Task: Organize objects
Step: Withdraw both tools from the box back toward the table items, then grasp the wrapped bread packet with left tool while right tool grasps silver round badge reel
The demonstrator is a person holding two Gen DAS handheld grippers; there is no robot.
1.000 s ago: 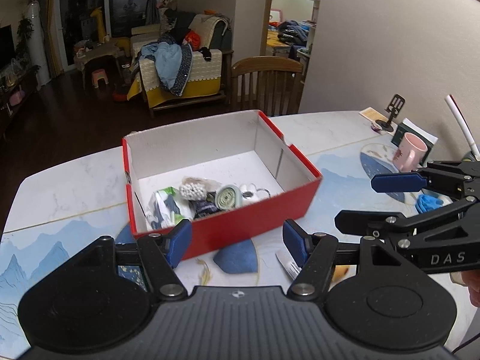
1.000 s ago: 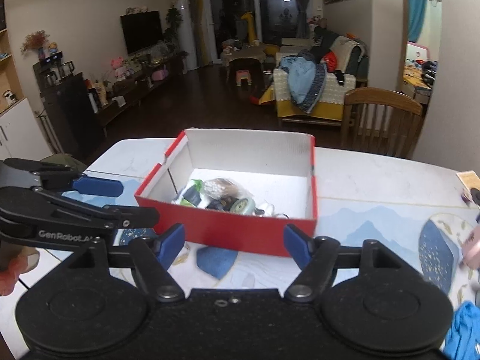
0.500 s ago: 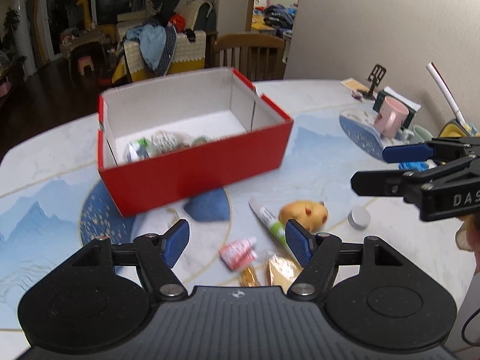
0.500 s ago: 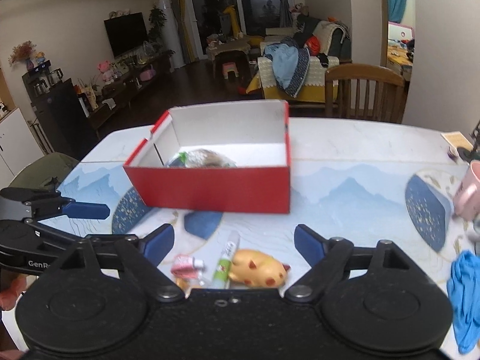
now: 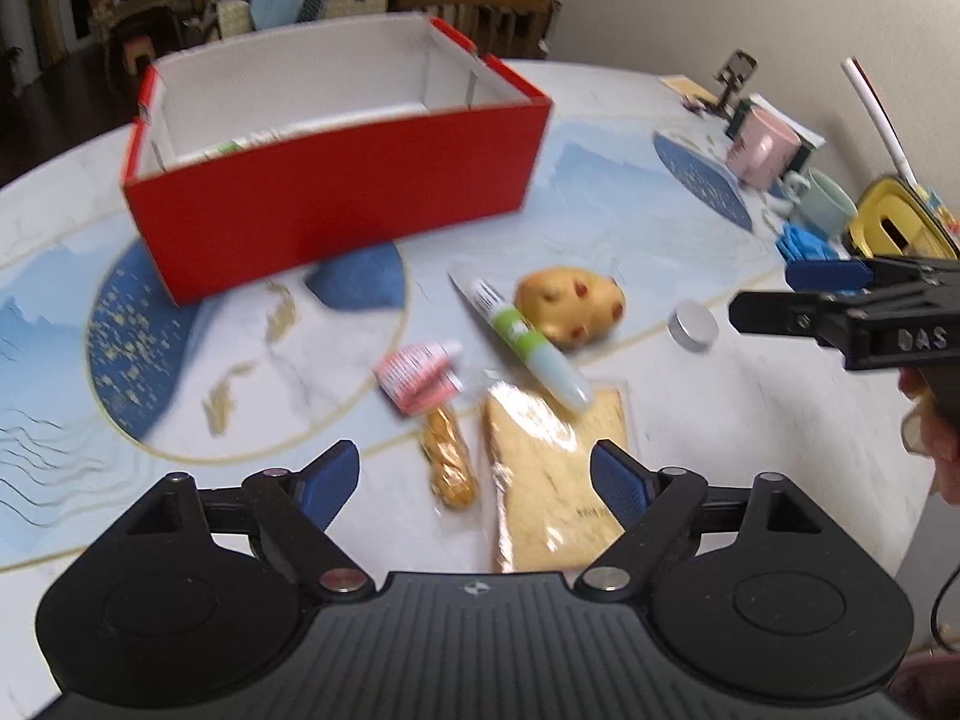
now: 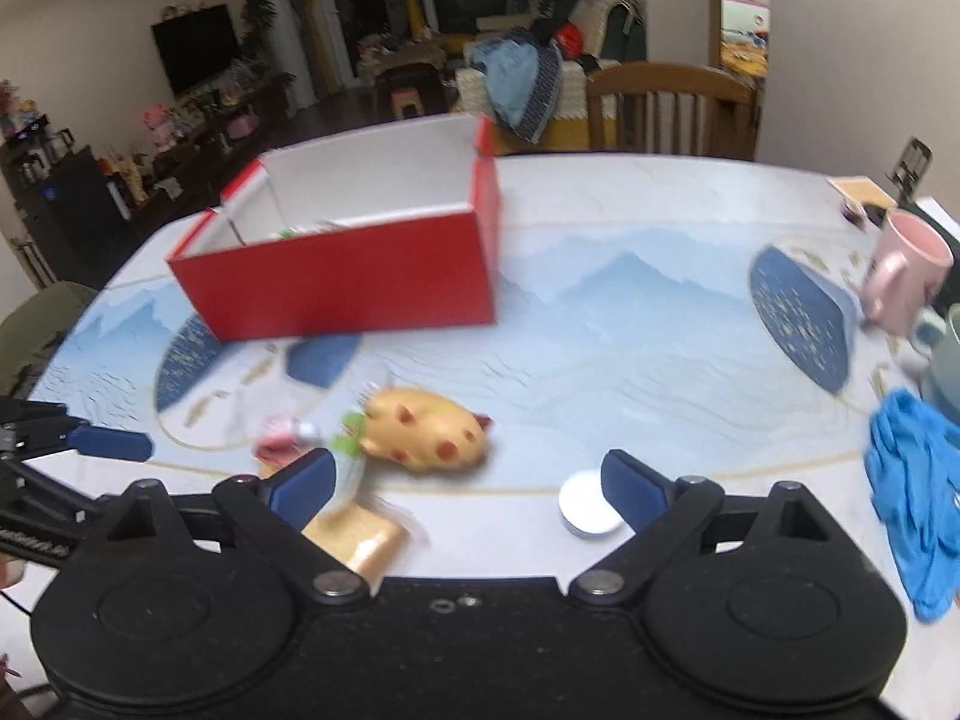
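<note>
The red box (image 5: 336, 204) stands toward the far side of the surface (image 5: 600, 180), its open top showing white inner walls and a few blurred things at the bottom. In front of it, toward the near edge, a loose cluster lies on the surface: a yellow spotted toy (image 5: 570, 312) with a white and green tube (image 5: 522, 342) leaning against its left side, a small pink packet (image 5: 420, 378) just left of the tube, a small golden wrapped piece (image 5: 450, 462) below the packet, and a flat tan packet in clear wrap (image 5: 552, 480) nearest the edge, with the tube's end lying over its far corner. A small round silver tin (image 5: 693, 327) sits alone to the right of the toy. The left tongs (image 5: 474, 480) hover above the wrapped piece and the tan packet, their jaws opening with nothing pressed between the pads. The right tongs (image 6: 468, 483) hang over the toy and the tin, jaws opening too and holding nothing; the tin shows beside their right pad. Near the right edge stand a pink mug (image 5: 762, 147) and a pale green mug (image 5: 825, 204), with a blue cloth (image 6: 918, 492) crumpled in front of them.
</note>
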